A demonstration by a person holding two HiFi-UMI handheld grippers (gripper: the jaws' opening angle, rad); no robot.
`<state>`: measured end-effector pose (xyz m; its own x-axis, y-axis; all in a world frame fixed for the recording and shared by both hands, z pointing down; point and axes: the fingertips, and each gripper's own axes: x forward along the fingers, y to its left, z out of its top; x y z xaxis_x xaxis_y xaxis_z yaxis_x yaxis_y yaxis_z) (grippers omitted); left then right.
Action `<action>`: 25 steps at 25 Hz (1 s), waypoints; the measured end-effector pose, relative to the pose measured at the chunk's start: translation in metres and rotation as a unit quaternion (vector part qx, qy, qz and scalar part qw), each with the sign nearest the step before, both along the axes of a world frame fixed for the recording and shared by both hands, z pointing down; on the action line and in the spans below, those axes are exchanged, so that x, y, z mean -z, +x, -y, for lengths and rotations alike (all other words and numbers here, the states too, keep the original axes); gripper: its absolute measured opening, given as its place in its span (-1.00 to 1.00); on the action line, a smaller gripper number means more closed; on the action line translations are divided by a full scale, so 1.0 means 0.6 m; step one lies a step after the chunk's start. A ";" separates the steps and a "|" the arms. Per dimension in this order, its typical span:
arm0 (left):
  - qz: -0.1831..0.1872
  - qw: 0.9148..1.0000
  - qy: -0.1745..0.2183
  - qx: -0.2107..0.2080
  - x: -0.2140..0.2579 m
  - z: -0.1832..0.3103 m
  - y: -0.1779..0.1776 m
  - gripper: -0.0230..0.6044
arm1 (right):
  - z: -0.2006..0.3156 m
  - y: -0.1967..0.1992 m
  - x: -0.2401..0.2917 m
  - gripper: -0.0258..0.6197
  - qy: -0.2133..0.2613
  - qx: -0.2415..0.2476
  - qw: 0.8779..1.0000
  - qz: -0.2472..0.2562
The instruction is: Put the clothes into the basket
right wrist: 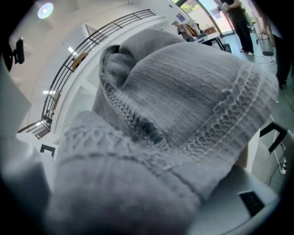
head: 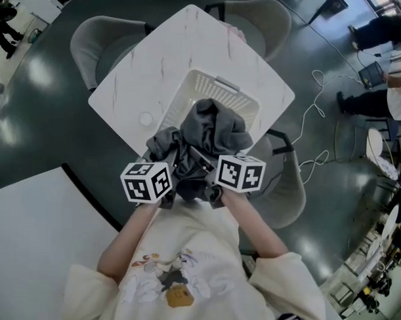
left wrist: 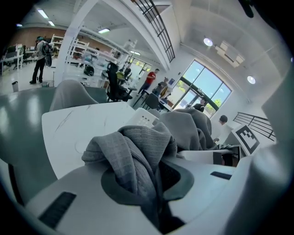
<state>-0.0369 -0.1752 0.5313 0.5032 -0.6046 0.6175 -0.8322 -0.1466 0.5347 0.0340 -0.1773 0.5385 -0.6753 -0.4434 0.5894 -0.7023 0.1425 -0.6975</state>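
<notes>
The left gripper's (left wrist: 155, 181) fingers are clamped on a fold of the grey clothes (head: 211, 133). The right gripper's (head: 216, 191) fingers stand wider, seemingly gripping a thick wad that smothers its view. The bundle drapes over the white basket's (head: 210, 83) near rim, at the table's (head: 161, 63) near edge.

A grey knit garment (right wrist: 183, 101) is filling most of the frame, with a stitched seam (right wrist: 232, 108) running down its right side. The right gripper (right wrist: 151, 206) is clamping a thick bunch of this fabric, which is covering its jaws almost entirely. A railing (right wrist: 87, 43) is showing at upper left.
</notes>
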 end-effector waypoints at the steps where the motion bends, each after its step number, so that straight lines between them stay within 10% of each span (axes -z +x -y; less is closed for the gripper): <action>1: 0.001 1.000 0.000 0.002 -0.004 0.006 0.002 -0.76 | 0.007 0.002 -0.003 0.08 0.000 -0.001 1.000 -0.006; 25: 0.075 0.997 -0.026 -0.008 -0.112 0.116 0.037 -0.76 | 0.109 0.047 -0.133 0.08 -0.055 -0.092 0.989 -0.101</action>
